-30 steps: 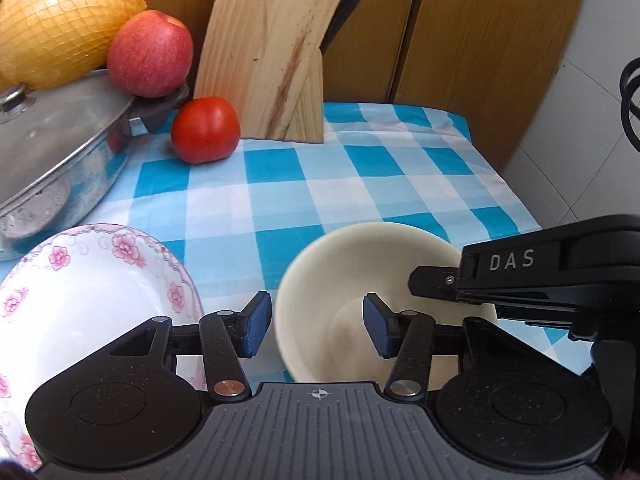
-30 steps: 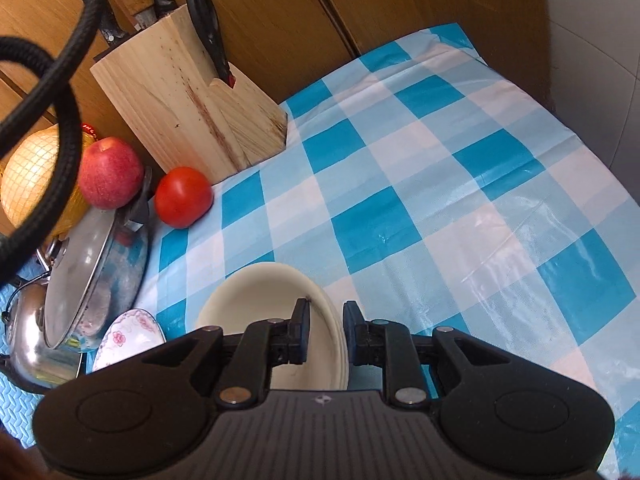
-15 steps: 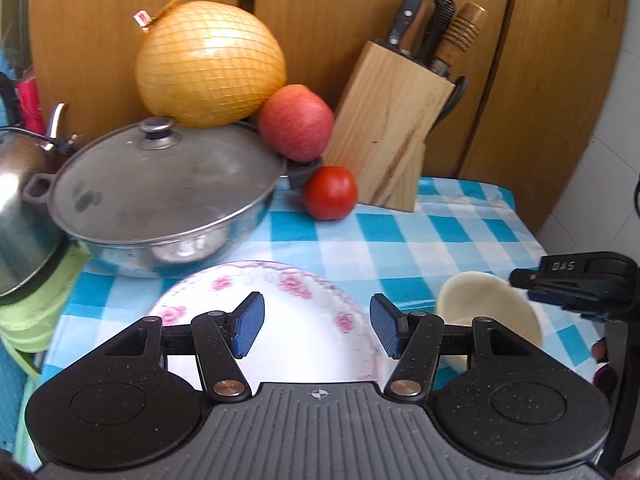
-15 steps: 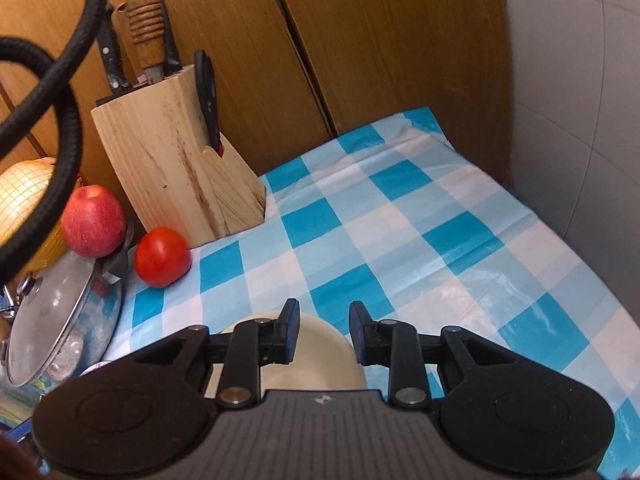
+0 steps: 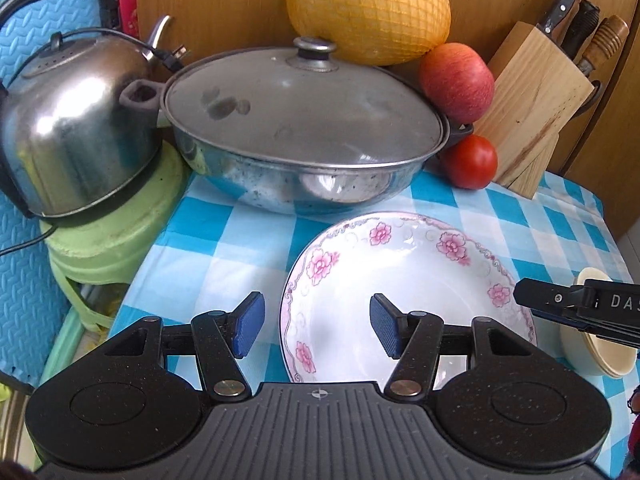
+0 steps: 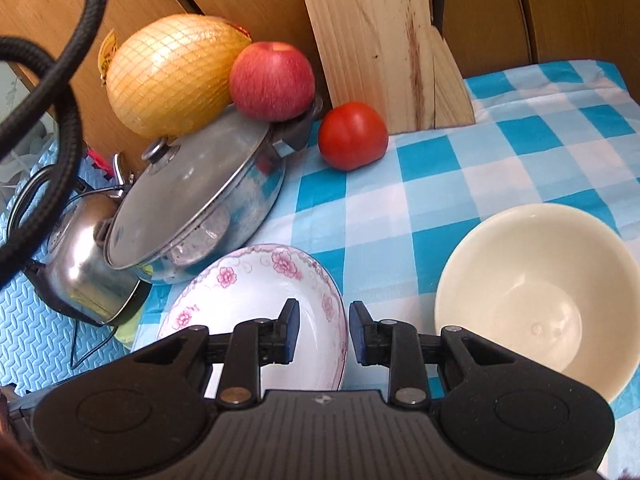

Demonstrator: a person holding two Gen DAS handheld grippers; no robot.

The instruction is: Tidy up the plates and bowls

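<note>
- Your left tongs (image 5: 316, 330) are spread wide, holding nothing, straddling the near-left rim of the white glazed ceramic plate with pink flowers (image 5: 404, 280).
- Your right tongs (image 6: 319, 330) are a narrow gap apart, also unloaded, lined up over that plate's right rim (image 6: 338, 312).
- The plate sits on the blue-checked table (image 5: 208, 232), just in front of the lidded steel pan (image 5: 304, 128); expect it stiff, slick, breakable. Pinch the raised rim only.
- The cream plastic-looking round bowl (image 6: 536, 292) stands to the plate's right; probably light. Grip its wall at the lip.

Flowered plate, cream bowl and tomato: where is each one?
flowered plate (image 5: 404, 304): left wrist view, on its white middle.
cream bowl (image 6: 532, 284): right wrist view, on its inner wall.
tomato (image 6: 353, 135): right wrist view, on its red front.
</note>
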